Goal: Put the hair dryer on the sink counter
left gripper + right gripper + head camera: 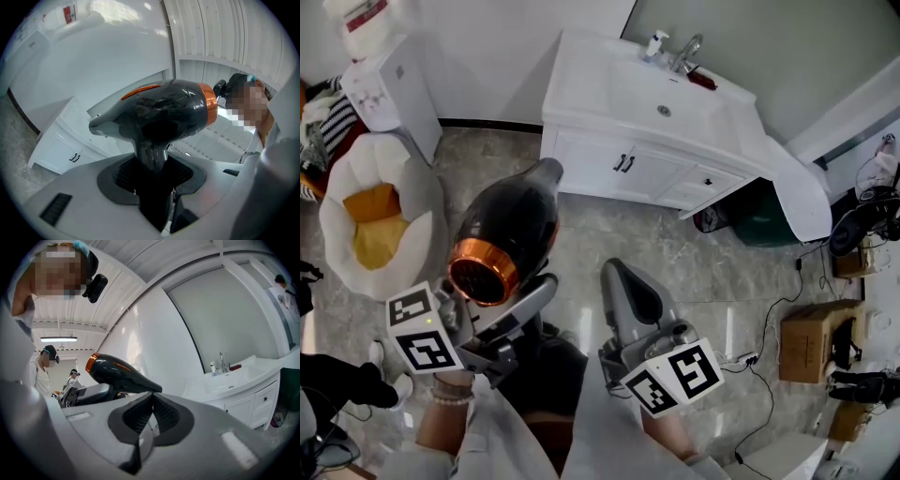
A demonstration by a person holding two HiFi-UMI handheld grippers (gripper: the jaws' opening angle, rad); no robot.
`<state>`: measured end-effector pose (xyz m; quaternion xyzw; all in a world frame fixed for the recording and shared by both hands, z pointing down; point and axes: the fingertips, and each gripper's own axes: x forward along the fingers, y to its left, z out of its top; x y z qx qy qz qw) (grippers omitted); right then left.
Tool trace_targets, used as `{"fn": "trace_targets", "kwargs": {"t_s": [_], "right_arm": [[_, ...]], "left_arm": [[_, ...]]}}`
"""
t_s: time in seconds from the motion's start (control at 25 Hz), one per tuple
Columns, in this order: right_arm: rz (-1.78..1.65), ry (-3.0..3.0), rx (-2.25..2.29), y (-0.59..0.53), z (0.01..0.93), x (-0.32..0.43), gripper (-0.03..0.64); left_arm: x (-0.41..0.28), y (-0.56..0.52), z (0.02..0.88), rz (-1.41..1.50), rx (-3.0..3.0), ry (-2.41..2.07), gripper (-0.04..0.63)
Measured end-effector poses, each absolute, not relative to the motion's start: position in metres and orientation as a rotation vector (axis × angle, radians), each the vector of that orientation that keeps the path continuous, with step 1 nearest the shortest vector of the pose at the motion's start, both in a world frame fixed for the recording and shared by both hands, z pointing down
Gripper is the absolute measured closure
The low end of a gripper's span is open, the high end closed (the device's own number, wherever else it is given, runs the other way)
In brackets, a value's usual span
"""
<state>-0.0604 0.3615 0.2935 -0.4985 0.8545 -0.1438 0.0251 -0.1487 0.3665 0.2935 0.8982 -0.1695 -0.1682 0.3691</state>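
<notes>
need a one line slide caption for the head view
Left gripper holds a black-and-orange hair dryer, short of the white sink counter; right gripper shut and empty.

You have one hair dryer [506, 230], two grippers, left gripper [152, 164] and right gripper [151, 399], one sink counter [591, 80], one faucet [687, 52].
</notes>
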Motion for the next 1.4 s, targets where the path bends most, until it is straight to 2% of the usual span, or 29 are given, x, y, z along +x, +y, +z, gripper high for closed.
{"fn": "trace_targets", "kwargs": {"t_s": [0.6,1.4], "right_arm": [[-0.444,2.611,-1.626,0.36,0.302,-0.078,0.62],[-0.425,2.681,-1.536,0.296,0.306,-0.054,0.62]], "left_arm": [[-0.176,0.365,0.3,-0.423,2.306,-0.401,0.425],[-0.154,0.31,0.304,-0.473,2.29,-0.467,0.425]]}}
